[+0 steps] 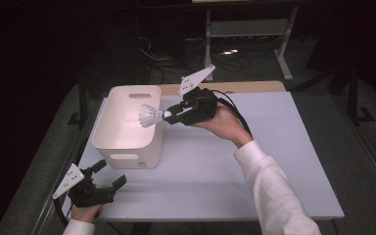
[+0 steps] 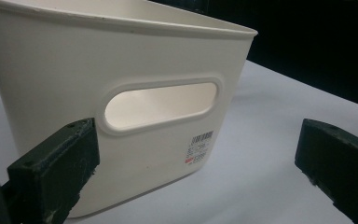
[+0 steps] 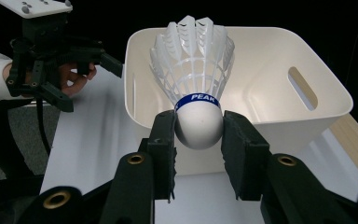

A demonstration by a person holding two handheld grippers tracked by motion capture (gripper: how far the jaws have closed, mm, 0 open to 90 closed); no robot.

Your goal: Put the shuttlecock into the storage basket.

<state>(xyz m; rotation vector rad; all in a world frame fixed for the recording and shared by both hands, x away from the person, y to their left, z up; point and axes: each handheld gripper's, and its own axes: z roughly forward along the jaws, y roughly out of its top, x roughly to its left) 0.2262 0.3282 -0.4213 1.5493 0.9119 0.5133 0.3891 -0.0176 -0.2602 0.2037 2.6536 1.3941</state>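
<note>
A white shuttlecock [image 1: 150, 116] [image 3: 196, 84] with a blue band is held by its cork base in my right gripper [image 1: 172, 114] [image 3: 198, 133], which is shut on it. Its feathers point over the right rim of the white plastic bin [image 1: 127, 126] [image 3: 270, 109] [image 2: 121, 60]. My left gripper [image 1: 111, 174] [image 2: 196, 172] rests open near the table's front left corner, just short of the bin's near handle wall, nothing between its jaws. It also appears at the upper left of the right gripper view [image 3: 81, 77].
The white table [image 1: 254, 161] has open room right of the bin. A wooden strip [image 1: 245, 87] runs along its far edge. Beyond stand a metal frame [image 1: 247, 29] and cables [image 1: 176, 54] on the dark floor.
</note>
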